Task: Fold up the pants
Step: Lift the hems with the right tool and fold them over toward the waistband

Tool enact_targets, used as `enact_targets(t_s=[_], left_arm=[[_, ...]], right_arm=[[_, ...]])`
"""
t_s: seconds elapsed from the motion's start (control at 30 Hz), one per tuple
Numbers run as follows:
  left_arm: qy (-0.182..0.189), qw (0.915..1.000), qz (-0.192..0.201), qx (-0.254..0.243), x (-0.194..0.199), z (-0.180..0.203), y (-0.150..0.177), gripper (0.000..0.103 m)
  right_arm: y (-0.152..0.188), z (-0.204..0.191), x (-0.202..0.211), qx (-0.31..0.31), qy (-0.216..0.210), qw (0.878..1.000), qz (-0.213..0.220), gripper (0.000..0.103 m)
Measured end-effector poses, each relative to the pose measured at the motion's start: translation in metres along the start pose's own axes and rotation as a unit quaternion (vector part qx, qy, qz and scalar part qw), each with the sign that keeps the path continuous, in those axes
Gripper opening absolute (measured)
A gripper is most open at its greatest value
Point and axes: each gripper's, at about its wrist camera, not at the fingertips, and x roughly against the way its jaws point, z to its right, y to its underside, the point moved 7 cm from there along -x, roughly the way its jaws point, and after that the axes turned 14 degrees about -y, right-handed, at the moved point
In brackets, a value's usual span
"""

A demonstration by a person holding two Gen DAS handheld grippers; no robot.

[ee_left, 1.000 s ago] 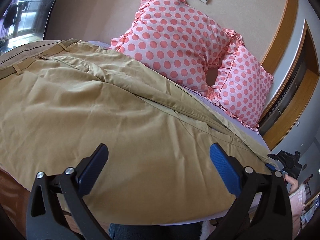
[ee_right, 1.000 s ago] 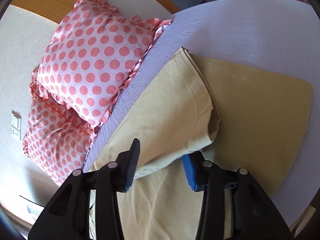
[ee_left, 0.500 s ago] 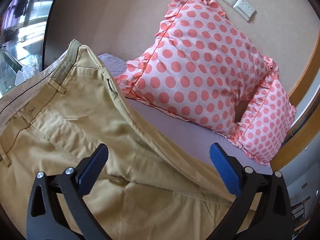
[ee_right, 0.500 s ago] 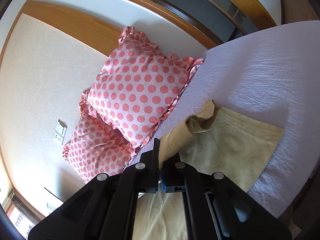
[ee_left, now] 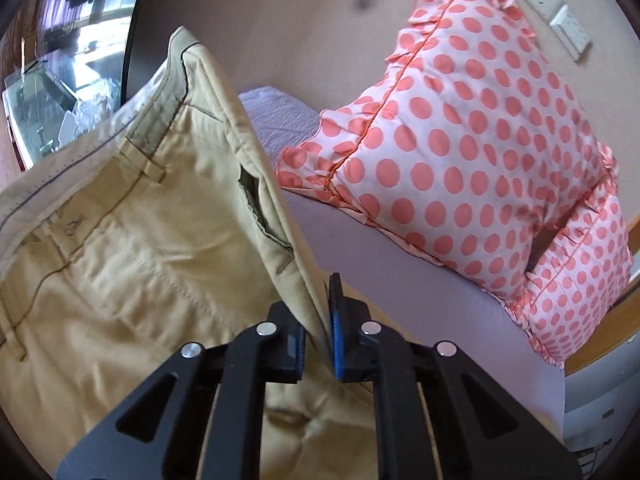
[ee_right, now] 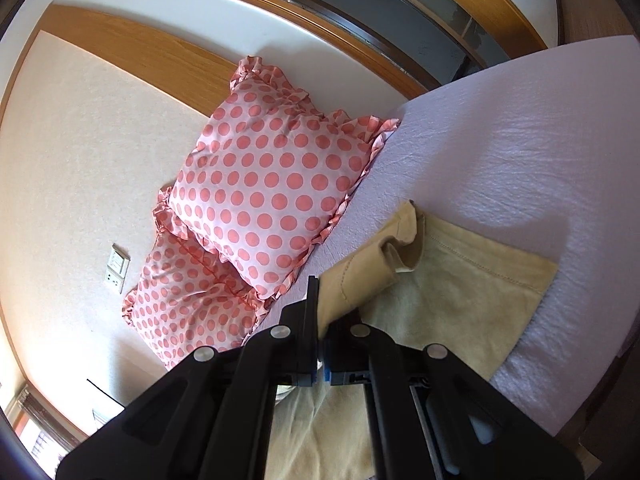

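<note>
Tan pants [ee_left: 132, 264] lie on a bed with a lilac sheet [ee_left: 400, 264]. In the left wrist view my left gripper [ee_left: 318, 344] is shut on the far side seam of the pants near the waistband and side pocket, lifting that edge. In the right wrist view my right gripper [ee_right: 322, 344] is shut on the far edge of a trouser leg [ee_right: 360, 276] near its hem, lifted off the lower leg [ee_right: 460, 292], which lies flat on the sheet [ee_right: 520, 152].
Two pink polka-dot pillows [ee_left: 460, 136] [ee_right: 272, 200] lean against the beige wall at the head of the bed. Wall sockets [ee_left: 556, 12] are above them. A wooden headboard frame [ee_right: 168, 60] and a dark window [ee_left: 76, 32] border the room.
My left gripper has closed on the pants' side seam near the waistband and raised it. My right gripper, open one second ago, closed on the leg edge and lifted it.
</note>
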Motion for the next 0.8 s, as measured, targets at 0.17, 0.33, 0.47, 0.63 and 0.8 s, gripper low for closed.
enact_targets(t_s=[0.17,0.33,0.47,0.63,0.8], left_arm=[[0.004,0.9983,0.055,-0.021,0.091,-0.049,0.067,0.014],[0.004,0.9996,0.025,0.015,0.11,-0.103,0.136,0.015],[0.001,0.9995,0.009,0.03,0.105,-0.118,0.162,0.016],[0.011,0.9992,0.019,0.034,0.108,-0.123,0.169,0.019],[0.006,0.998,0.054,0.032,0.122,-0.13,0.173,0.051]], right_arm=[[-0.009,0.014,0.022,0.001,0.034,0.999,0.016,0.002],[-0.002,0.031,0.034,-0.005,0.069,0.998,0.003,0.002],[0.003,0.037,0.039,-0.009,0.081,0.997,-0.002,0.002],[0.009,0.043,0.043,-0.011,0.108,0.994,-0.01,0.002],[0.008,0.043,0.06,0.004,0.165,0.986,0.01,0.052]])
